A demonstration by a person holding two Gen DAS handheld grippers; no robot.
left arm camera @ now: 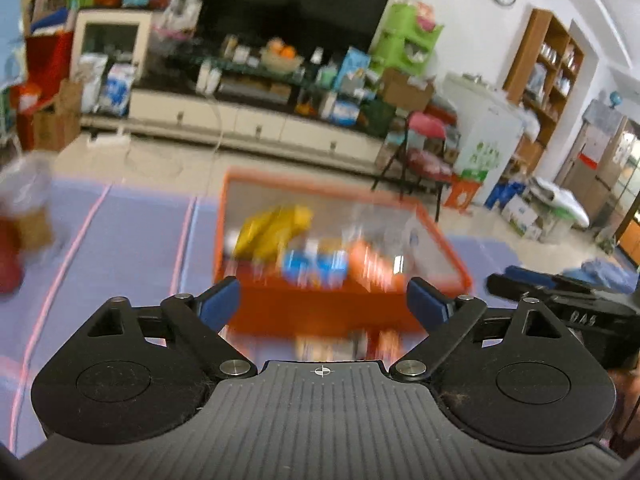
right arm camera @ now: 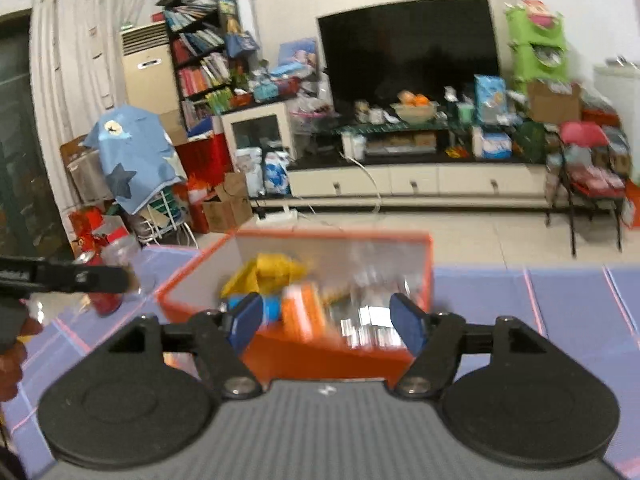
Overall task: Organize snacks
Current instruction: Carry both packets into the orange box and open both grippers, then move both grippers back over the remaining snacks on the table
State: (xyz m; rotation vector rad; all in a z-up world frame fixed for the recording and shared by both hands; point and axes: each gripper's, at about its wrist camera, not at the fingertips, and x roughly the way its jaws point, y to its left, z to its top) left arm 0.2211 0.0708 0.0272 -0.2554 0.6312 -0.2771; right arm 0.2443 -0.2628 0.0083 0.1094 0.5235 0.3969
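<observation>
Fig. legend. Landmark: orange box, open-topped, stiff straight walls w/ pale inner lining, standing on a purple floor mat.

Left gripper: jaws wide apart, nothing betw. the blue pads; box lies straight ahead and below it, near wall just beyond the fingertips.

Right gripper: likewise parted, empty; same box dead ahead. Both seem about equally near; the box's long axis appears to run away from both grippers.

Snacks inside the box (blurred): yellow crinkly bag toward the far-left corner, blue packet and orange packet by the near wall, clear glossy wrappers to the right.

Outside, left of the box: a clear jar w/ red base on the mat, prob. not yet sorted.
</observation>
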